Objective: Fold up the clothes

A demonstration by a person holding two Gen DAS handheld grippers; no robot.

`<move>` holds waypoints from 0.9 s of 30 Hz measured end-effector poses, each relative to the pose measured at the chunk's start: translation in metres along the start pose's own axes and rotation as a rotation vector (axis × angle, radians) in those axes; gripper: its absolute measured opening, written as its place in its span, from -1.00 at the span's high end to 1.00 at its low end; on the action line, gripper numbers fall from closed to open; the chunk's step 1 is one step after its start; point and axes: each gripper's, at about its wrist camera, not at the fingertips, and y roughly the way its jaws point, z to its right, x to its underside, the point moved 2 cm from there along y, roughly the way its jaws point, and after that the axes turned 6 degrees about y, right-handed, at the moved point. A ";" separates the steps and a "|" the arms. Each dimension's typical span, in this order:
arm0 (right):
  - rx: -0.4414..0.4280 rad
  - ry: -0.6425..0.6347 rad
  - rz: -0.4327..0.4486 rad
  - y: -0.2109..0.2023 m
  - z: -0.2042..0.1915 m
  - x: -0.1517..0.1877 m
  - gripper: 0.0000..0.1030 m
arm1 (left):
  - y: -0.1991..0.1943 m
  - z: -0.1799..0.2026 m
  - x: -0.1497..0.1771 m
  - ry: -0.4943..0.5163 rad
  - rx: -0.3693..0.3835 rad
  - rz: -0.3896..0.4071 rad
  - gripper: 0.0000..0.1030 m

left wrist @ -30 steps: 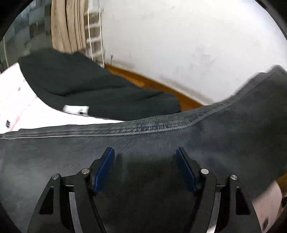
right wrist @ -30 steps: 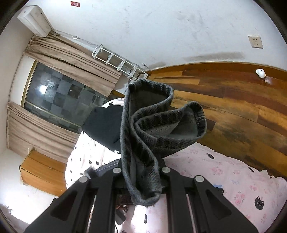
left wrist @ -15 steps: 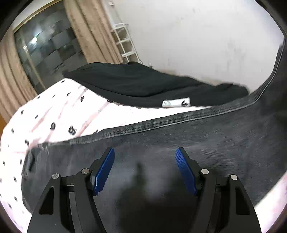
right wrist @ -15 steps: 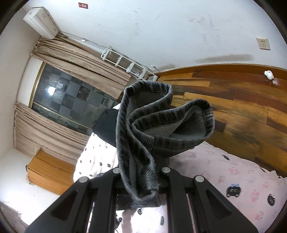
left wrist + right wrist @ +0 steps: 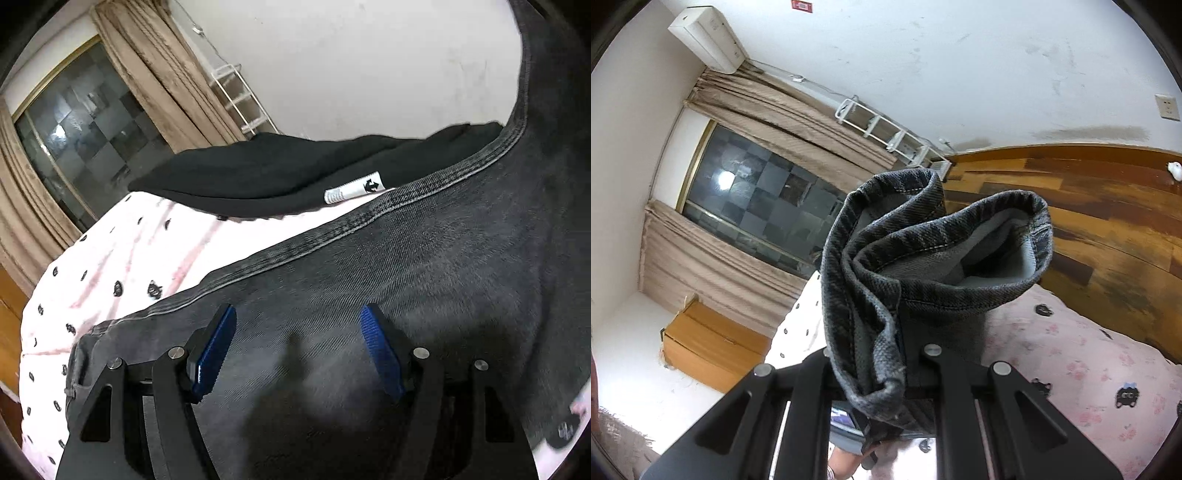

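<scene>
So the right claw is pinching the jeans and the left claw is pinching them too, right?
Not quite. The right claw is pinching the jeans, with their cuffs bunched up between its fingers. But the left claw is open in the left wrist view: its blue pads stand apart above the denim lying on the bed, gripping nothing.

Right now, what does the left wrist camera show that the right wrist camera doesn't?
Left only: the open left gripper over flat jeans, and a black garment with a white tag.
Right only: the right gripper shut on the bunched jeans hems, air conditioner, wooden floor.
Both: jeans, curtains, window, printed bedsheet.
</scene>
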 end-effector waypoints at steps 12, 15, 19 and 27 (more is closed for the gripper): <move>-0.154 -0.106 -0.167 0.068 -0.103 0.045 0.74 | -0.041 -0.061 0.050 -0.130 -0.028 -0.020 -0.27; -0.198 -0.140 -0.228 0.101 -0.135 0.066 0.74 | -0.046 -0.078 0.061 -0.139 -0.043 -0.021 -0.27; -0.262 -0.167 -0.306 0.146 -0.173 0.096 0.74 | -0.032 -0.080 0.082 -0.081 -0.007 -0.088 -0.27; -0.334 -0.240 -0.476 0.239 -0.237 0.173 0.74 | -0.063 -0.110 0.100 -0.118 -0.091 -0.012 -0.27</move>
